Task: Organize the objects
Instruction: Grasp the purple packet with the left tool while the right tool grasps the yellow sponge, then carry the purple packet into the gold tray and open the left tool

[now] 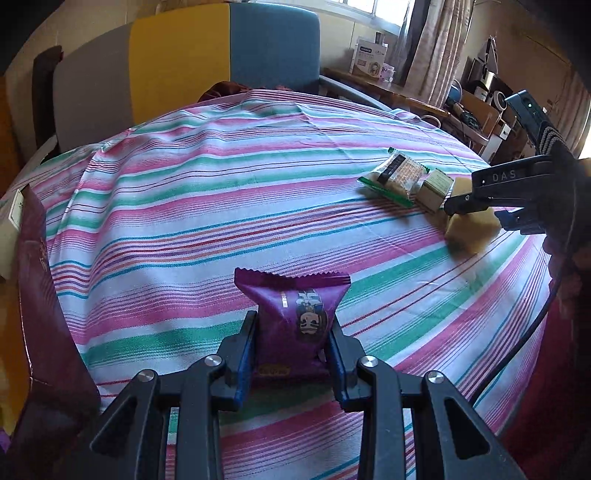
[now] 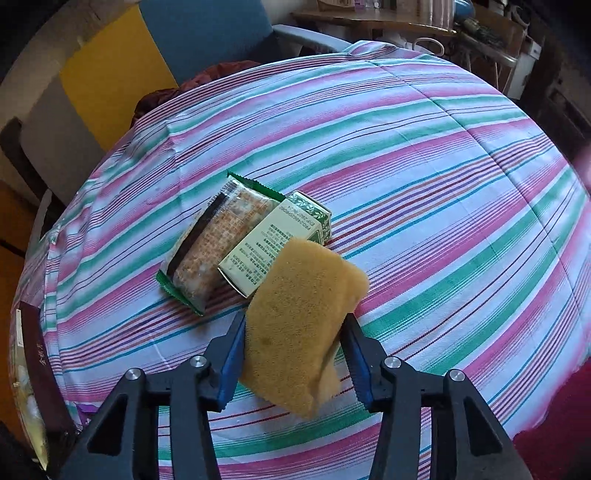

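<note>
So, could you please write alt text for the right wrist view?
The right gripper clamps a yellow sponge over a striped tablecloth. Just beyond lie a clear cracker packet and a small green-and-white box, side by side.

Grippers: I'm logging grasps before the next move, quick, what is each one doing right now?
Left gripper: shut on the purple snack packet.
Right gripper: shut on the yellow sponge, pads at both its sides.

Striped tablecloth (image 1: 221,192), yellow/blue chair (image 1: 221,55) behind, sunlit window (image 1: 373,9) (curtains (image 1: 436,48) drawn aside), cluttered desk (image 1: 388,86).
</note>
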The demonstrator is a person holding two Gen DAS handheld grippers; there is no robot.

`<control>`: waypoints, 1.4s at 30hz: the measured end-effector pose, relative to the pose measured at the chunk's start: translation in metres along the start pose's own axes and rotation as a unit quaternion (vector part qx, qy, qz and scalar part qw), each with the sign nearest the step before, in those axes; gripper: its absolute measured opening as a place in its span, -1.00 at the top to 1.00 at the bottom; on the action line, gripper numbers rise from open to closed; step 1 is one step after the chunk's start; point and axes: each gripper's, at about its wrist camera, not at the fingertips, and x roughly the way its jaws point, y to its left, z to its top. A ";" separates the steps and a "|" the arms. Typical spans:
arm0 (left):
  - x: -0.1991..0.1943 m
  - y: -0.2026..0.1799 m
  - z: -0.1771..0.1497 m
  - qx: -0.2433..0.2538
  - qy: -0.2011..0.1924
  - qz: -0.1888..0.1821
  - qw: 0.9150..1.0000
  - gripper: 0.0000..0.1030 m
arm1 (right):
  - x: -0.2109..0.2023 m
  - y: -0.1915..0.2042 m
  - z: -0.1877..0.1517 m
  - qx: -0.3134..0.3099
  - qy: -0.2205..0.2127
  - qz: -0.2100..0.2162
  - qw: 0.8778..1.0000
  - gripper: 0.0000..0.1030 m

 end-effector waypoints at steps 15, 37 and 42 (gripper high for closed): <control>-0.001 -0.002 -0.007 0.014 -0.017 0.007 1.000 0.35 | 0.003 0.004 0.002 -0.007 0.001 -0.007 1.000 -0.02; -0.036 -0.009 -0.004 0.013 -0.043 0.023 0.999 0.36 | 0.001 0.009 0.004 -0.028 -0.008 -0.018 0.999 0.00; -0.068 -0.009 0.000 0.014 -0.077 0.029 0.996 0.36 | 0.001 0.010 0.004 -0.032 -0.010 -0.020 0.999 0.00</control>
